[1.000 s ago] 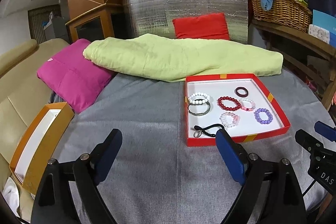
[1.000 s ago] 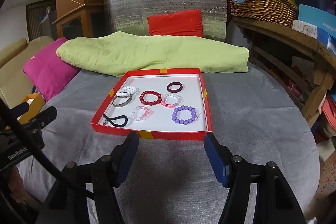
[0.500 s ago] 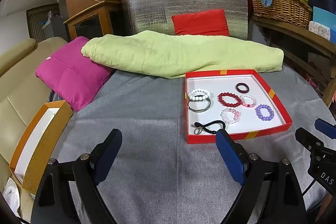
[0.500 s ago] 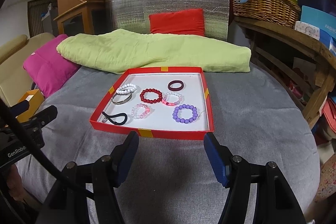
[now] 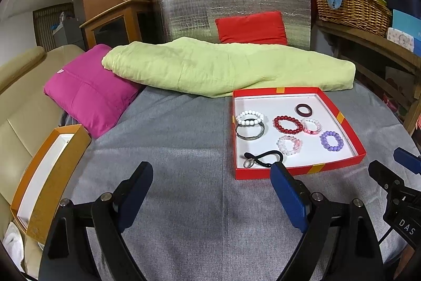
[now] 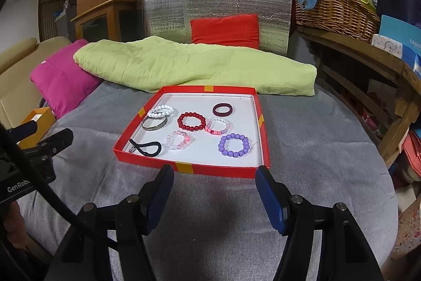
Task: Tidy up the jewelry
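Observation:
A red tray [image 5: 336, 165] [image 6: 210, 171] with a white floor lies on the grey cloth. In it lie several bracelets: a white bead one [image 6: 160, 111], a metal bangle [image 6: 154, 124], a red bead one [image 6: 191, 121], a dark ring [image 6: 222, 109], a pink-white one [image 6: 219, 125], a clear pink one [image 6: 178, 140], a purple one [image 6: 234, 144], and a black cord loop [image 6: 147, 148]. My left gripper [image 5: 210, 181] is open and empty, left of the tray's near edge. My right gripper [image 6: 214, 183] is open and empty just in front of the tray.
An orange box [image 5: 44, 175] with a white inside stands at the left edge of the cloth. A pink cushion [image 5: 86, 94] and a green folded blanket [image 5: 223, 67] lie behind the tray. A wooden shelf with a wicker basket [image 6: 334, 9] is at the right.
Both grippers have tilted or risen slightly, so the tray sits a little higher and nearer in both views. Nothing was taken hold of; the jewelry has not moved.

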{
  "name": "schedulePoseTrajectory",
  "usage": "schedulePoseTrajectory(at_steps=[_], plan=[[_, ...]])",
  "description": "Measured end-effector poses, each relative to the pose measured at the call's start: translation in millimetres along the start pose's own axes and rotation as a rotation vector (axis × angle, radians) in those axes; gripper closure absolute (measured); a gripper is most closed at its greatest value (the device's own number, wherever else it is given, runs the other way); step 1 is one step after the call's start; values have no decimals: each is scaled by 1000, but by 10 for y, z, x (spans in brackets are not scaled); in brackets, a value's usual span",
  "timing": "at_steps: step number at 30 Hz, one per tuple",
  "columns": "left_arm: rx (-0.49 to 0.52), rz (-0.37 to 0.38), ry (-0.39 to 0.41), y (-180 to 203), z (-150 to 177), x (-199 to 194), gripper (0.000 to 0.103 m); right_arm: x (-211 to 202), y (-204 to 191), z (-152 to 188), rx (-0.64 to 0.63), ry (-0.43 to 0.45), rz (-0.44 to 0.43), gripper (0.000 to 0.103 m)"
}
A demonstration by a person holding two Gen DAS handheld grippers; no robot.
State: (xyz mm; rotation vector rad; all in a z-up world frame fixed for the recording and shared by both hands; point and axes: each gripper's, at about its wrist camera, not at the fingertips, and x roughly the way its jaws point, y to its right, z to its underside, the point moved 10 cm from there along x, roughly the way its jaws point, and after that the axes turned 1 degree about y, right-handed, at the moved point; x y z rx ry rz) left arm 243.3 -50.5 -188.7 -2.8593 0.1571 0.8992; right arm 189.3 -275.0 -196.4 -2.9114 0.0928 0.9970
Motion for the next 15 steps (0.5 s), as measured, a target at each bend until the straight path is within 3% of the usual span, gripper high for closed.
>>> schedulePoseTrajectory(at_steps=[15], plan=[[-14,41,14,85,-30,62,12,2,209,-14,6,3,34,35]])
